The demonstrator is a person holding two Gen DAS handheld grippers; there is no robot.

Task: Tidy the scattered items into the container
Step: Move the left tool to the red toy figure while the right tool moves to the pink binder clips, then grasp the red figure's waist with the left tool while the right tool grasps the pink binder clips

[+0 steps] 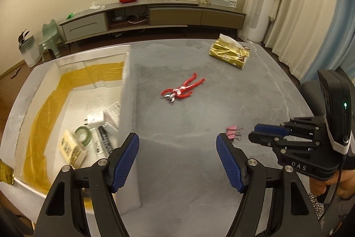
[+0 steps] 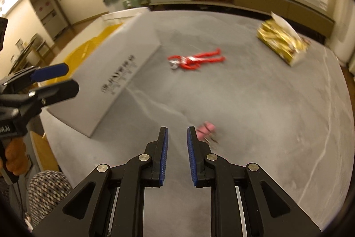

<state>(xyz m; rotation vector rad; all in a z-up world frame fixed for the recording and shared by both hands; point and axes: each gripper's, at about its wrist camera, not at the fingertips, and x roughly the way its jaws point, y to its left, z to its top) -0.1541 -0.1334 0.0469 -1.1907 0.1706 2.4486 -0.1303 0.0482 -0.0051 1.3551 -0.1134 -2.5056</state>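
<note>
Your pink binder clip (image 2: 206, 129) lies on the grey table (image 2: 277, 126) just ahead-right of your right gripper (image 2: 177, 137), its jaws narrowly parted and empty; that hand is nearer. Your left gripper (image 1: 177, 143) is spread wide, empty. Beyond the clip: one red figure (image 2: 195, 60), lengthwise left-right, one gold tissue pack (image 2: 283, 43); left, one white box (image 1: 66, 90).

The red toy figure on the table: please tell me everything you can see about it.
The red toy figure looks like glossy plastic, red with silver markings on the chest and a silver head. It lies flat on the grey table, head toward the cameras, legs stretched toward the gold tissue pack, arms spread. It lies right of the white box, apart from it. Only the table touches it; neither tool is near.
</note>
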